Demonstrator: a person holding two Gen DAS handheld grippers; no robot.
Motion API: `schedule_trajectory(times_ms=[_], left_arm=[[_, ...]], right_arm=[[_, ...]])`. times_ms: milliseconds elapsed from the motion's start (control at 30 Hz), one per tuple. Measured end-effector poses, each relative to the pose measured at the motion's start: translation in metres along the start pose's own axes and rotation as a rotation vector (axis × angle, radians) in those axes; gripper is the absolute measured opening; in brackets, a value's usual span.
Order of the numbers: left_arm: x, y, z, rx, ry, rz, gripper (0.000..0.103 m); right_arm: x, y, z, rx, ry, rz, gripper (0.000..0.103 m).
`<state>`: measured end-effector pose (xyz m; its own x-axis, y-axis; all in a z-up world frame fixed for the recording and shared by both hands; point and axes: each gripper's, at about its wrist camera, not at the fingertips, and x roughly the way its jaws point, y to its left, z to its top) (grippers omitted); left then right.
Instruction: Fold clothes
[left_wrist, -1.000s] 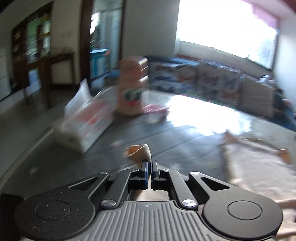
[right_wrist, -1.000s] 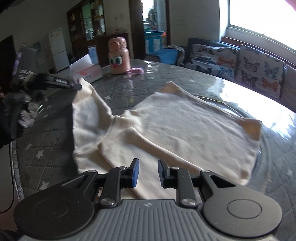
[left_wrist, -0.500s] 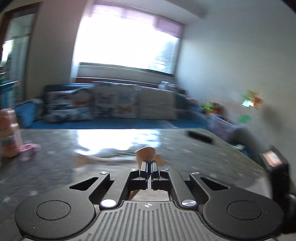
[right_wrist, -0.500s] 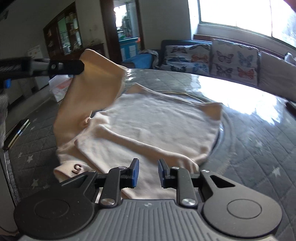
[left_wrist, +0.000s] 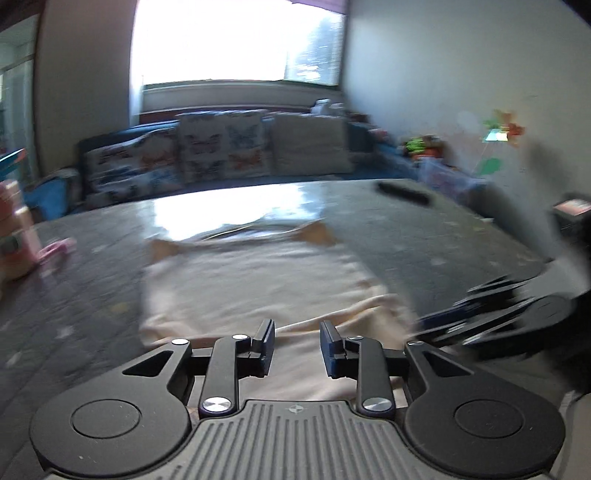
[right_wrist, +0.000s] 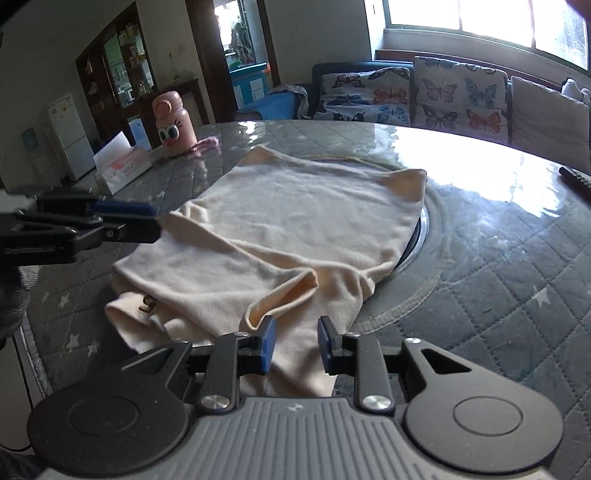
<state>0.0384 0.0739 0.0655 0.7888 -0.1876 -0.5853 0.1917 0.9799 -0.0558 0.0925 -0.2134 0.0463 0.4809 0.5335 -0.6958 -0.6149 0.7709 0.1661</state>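
Note:
A cream garment (right_wrist: 295, 221) lies partly folded on the grey quilted table (right_wrist: 498, 295), with one sleeve laid across its body. In the left wrist view the garment (left_wrist: 251, 288) is blurred. My left gripper (left_wrist: 297, 349) is open and empty just above the garment's near edge; it also shows at the left of the right wrist view (right_wrist: 122, 221), by the garment's left side. My right gripper (right_wrist: 295, 345) is open and empty over the near hem, with the sleeve cuff (right_wrist: 280, 299) just ahead of its left finger. It shows blurred in the left wrist view (left_wrist: 491, 314).
A pink cartoon bottle (right_wrist: 173, 125) and a tissue box (right_wrist: 123, 166) stand at the table's far left. A dark remote (right_wrist: 576, 177) lies at the far right. A round inset ring (right_wrist: 428, 236) lies under the garment. A sofa with butterfly cushions (right_wrist: 436, 96) stands behind.
My left gripper carried the sleeve over the garment's body, let it go and opened. It has come down low over the near edge. My right gripper opened wider.

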Motion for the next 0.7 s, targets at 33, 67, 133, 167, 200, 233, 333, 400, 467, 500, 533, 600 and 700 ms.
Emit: schedule_trajectory(times_ms=[33, 67, 133, 167, 200, 233, 333, 400, 467, 500, 533, 600, 700], left_arm=[[0.001, 0.009, -0.003, -0.014, 0.009, 0.033, 0.029], [0.002, 0.018, -0.006, -0.028, 0.018, 0.066, 0.029], [0.004, 0.033, -0.01, -0.05, 0.032, 0.109, 0.029], [0.005, 0.04, -0.012, -0.062, 0.039, 0.13, 0.029], [0.007, 0.045, -0.013, -0.068, 0.042, 0.144, 0.029], [0.009, 0.048, -0.013, -0.073, 0.043, 0.153, 0.029], [0.017, 0.055, -0.011, -0.1, 0.046, 0.159, 0.031], [0.023, 0.059, -0.01, -0.122, 0.051, 0.154, 0.037], [0.03, 0.063, -0.01, -0.141, 0.06, 0.14, 0.037], [0.033, 0.063, -0.01, -0.146, 0.063, 0.134, 0.037], [0.035, 0.064, -0.01, -0.151, 0.066, 0.126, 0.037], [0.042, 0.067, -0.011, -0.165, 0.074, 0.11, 0.035], [0.049, 0.071, -0.012, -0.187, 0.085, 0.083, 0.01]], right_arm=[[-0.002, -0.001, 0.002, 0.007, -0.009, -0.001, 0.027], [-0.004, -0.002, 0.004, 0.014, -0.017, -0.002, 0.027], [-0.009, -0.005, 0.007, 0.029, -0.034, -0.005, 0.027], [-0.011, -0.006, 0.009, 0.036, -0.042, -0.006, 0.027], [-0.009, -0.007, 0.012, 0.044, -0.043, 0.001, 0.027], [-0.004, -0.007, 0.014, 0.043, -0.037, 0.0, 0.027], [0.015, -0.007, 0.018, 0.044, -0.012, -0.003, 0.027], [0.027, -0.008, 0.02, 0.055, 0.004, -0.009, 0.027], [0.036, -0.008, 0.02, 0.061, 0.015, -0.011, 0.027], [0.039, -0.009, 0.02, 0.063, 0.019, -0.011, 0.027], [0.042, -0.009, 0.021, 0.065, 0.023, -0.011, 0.027], [0.045, -0.006, 0.021, 0.049, 0.03, -0.011, 0.026], [0.046, 0.001, 0.022, 0.016, 0.025, -0.022, 0.015]])
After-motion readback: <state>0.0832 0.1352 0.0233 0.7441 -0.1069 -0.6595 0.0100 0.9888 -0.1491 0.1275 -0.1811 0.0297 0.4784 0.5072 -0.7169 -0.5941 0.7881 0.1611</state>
